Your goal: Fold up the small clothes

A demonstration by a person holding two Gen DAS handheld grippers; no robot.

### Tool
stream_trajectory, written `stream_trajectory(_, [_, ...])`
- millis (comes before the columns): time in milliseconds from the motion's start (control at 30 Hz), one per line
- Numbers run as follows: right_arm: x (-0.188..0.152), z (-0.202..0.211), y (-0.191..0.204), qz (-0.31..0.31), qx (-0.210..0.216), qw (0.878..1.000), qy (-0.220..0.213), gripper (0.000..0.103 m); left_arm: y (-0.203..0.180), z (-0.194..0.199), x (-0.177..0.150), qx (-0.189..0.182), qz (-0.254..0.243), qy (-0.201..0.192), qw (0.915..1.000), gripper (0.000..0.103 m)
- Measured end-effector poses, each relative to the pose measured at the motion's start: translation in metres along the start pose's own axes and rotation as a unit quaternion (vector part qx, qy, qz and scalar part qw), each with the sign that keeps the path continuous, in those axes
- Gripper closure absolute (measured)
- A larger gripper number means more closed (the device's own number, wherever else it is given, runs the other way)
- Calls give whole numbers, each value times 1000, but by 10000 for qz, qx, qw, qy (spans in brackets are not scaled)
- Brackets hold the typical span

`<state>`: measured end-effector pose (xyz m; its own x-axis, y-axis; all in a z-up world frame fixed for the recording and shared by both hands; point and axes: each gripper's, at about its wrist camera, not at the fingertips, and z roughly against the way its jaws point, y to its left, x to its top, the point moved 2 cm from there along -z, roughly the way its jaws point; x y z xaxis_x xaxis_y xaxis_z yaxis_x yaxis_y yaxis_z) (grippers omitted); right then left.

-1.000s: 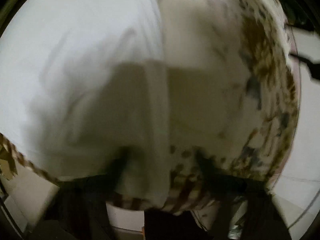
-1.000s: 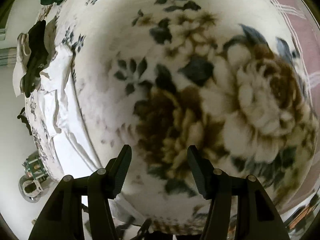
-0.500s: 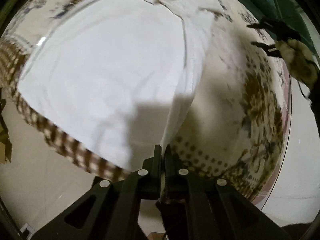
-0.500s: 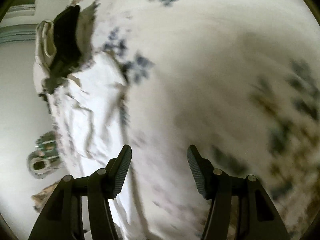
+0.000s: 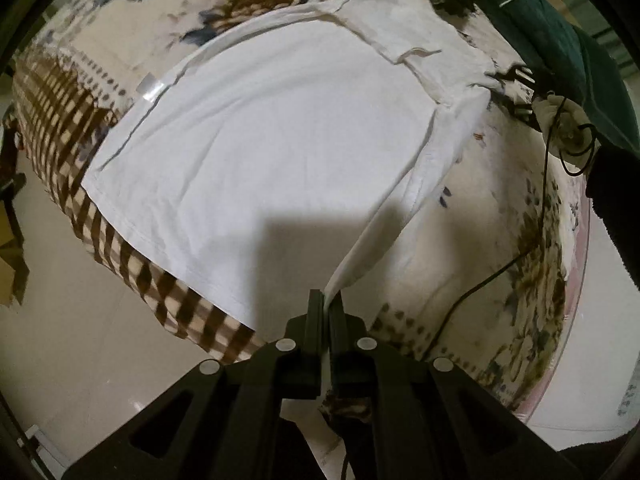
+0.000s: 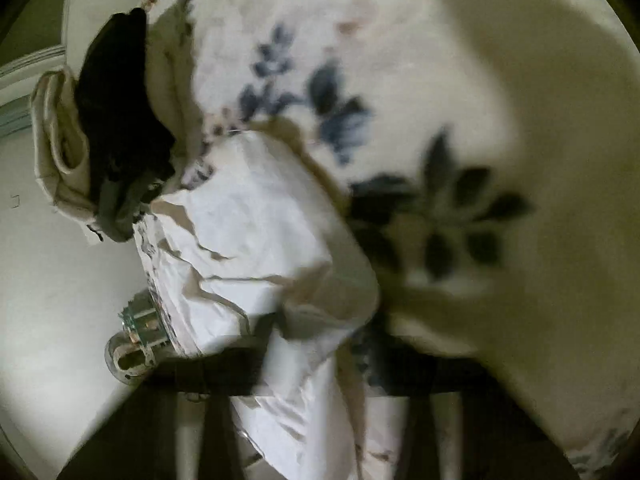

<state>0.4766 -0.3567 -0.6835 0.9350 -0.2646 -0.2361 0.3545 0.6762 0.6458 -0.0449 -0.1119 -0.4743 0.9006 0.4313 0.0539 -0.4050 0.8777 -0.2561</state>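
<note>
**A:** So the setup is a bed with a cream floral blanket [image 5: 532, 248], brown checked border hanging off the edge toward a pale tile floor [image 5: 80, 340]. Biggest thing on it is a white T-shirt [image 5: 272, 152] spread flat across the blanket, hem toward the checked edge, one sleeve folded up at the far end.

**B:** Anything else up there?

**A:** A dark green garment [image 5: 560, 40] bunched in the far corner, and in the right wrist view a black garment [image 6: 120, 120] lying on a cream one, just past the crumpled end of the shirt.

**B:** And the grippers?

**A:** The left hand-held gripper [image 5: 326, 312] has its jaws closed tight on the near corner of the shirt's right-side edge; the cloth rises in a taut ridge from the bed up into the fingers. The right hand-held gripper [image 5: 516, 88] shows in the left view at the far sleeve end, touching the shirt's edge there. Its own camera is badly blurred, with white cloth draped right over the fingers, so can't tell whether it's open or pinching.
</note>
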Motion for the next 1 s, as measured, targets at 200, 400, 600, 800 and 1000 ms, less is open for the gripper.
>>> stream_trajectory(200, [-16,13,77,662,-768,9945,-255,95,44,23,26,-268,184,-46,9995,102])
stream_trajectory(400, [-18,-1,191,1234,-1285,9831,-412,96,106,49,67,-289,563,-418,9971,102])
stream_trajectory(600, [-16,-77,289,1708,-1946,9652,-365,96,174,42,97,-333,972,-617,9928,102])
stream_trajectory(800, [-17,-174,327,1958,-2873,9373,-255,96,222,5,103,-398,1478,-464,9871,102])
stream_trajectory(1000, [-14,-212,322,1899,-3241,9263,-287,96,244,-20,109,-404,1602,-274,9859,102])
